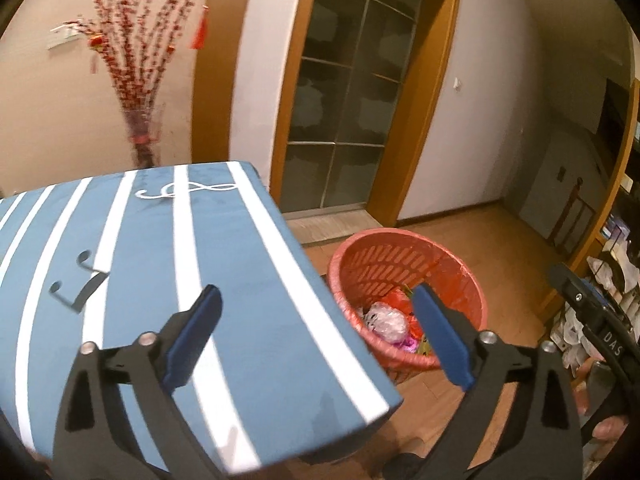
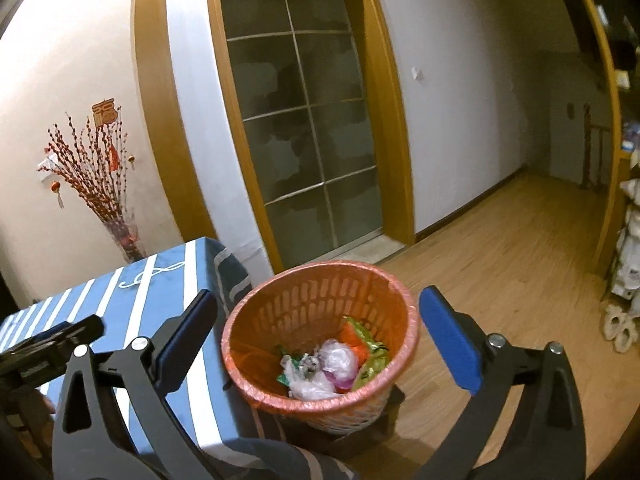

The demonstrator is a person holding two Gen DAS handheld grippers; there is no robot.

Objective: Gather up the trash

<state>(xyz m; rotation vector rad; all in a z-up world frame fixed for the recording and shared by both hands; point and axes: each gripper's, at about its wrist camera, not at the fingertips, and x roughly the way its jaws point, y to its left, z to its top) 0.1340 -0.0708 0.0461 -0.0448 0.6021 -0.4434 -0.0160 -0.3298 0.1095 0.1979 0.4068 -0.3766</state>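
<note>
Wood floor [image 2: 500, 248], pale walls [image 2: 460, 120], frosted glass door [image 2: 304, 132] in wooden frame.

Left tongs [image 1: 316, 336] spread wide, nothing between blue pads. Right tongs [image 2: 320, 338] likewise spread wide, unloaded.

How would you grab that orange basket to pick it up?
Grip the basket's rim, probably on the near side, coming down from above with one finger inside and one outside. It stands upright and open-topped on the floor beside the table, and its body looks too wide for the open right gripper; the thin rim would fit.
</note>
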